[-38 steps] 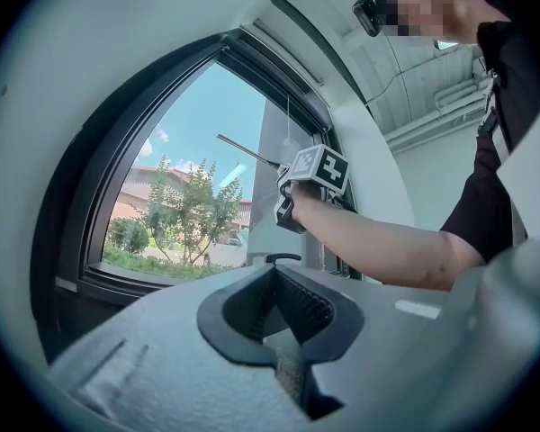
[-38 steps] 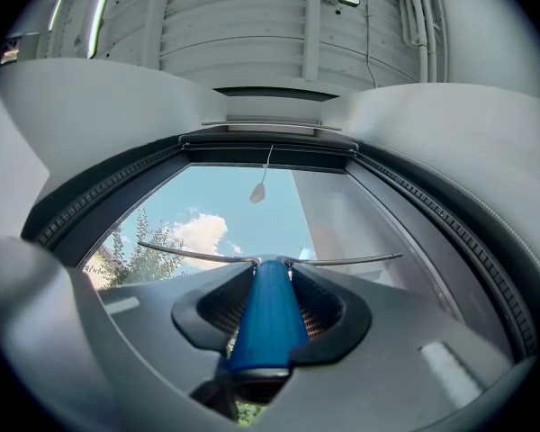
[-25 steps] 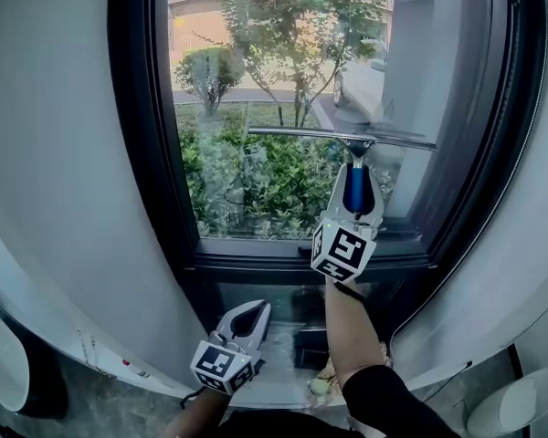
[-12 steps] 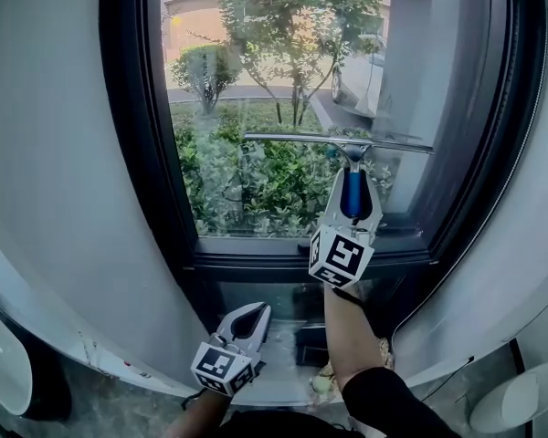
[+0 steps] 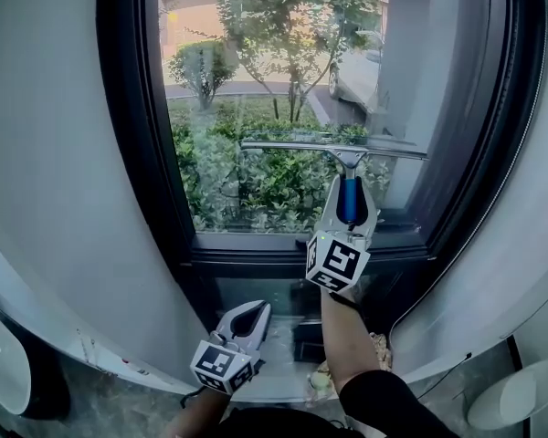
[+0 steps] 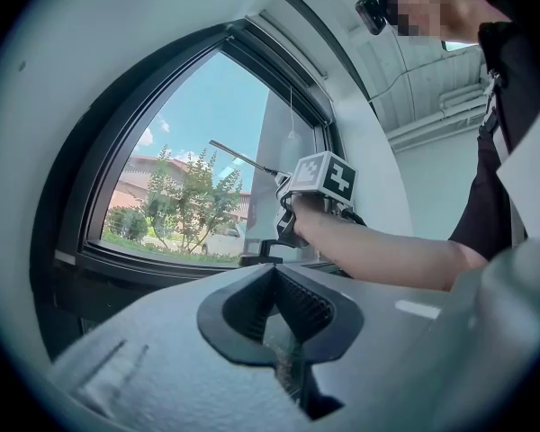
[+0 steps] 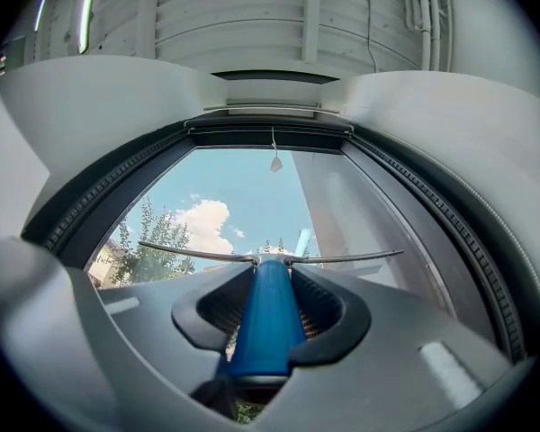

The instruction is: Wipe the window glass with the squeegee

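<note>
This is a ground-floor room in a plain, utility-style building. A dark-framed window [image 5: 420, 80] set in white walls [image 5: 46, 153] overlooks shrubs [image 5: 256, 185], trees [image 5: 292, 16] and a parked car [image 5: 356, 76]. Bare pipes [image 7: 423, 7] and strip lights [image 7: 87, 12] cross the ribbed ceiling [image 7: 252, 25].

**Your rig, up close**

Your left gripper [image 5: 254, 310] and right gripper [image 5: 350, 186] are pale grey shells with black ribbed pads. Behind each one's jaws sits 1 white cube [image 5: 336, 261] of black square markers. Behind the right gripper's cube, your sleeve [image 5: 384, 405] is black.
</note>
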The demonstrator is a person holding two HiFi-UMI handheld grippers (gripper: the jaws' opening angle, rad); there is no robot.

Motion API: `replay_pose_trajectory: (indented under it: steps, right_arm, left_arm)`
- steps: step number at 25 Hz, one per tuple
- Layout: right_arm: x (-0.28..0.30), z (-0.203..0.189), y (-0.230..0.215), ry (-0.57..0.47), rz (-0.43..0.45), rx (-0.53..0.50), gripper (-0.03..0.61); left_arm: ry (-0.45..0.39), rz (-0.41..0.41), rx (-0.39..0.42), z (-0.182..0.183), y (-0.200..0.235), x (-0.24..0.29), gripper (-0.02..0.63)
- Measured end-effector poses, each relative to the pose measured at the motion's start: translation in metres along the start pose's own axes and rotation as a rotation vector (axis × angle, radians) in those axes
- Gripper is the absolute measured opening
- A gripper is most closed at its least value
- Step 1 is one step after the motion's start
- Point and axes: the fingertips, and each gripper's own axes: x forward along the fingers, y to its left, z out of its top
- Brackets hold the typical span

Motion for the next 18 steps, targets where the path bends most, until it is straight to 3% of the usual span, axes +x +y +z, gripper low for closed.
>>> replay_pose_trajectory:
  steps: [18]
  right_arm:
    - [-0.014, -0.017, -0.002, 0.040, 0.003, -0.013, 0.129]
  left_arm:
    - [-0.014, 0.006, -0.024, -0.003, 0.003, 0.004, -0.002]
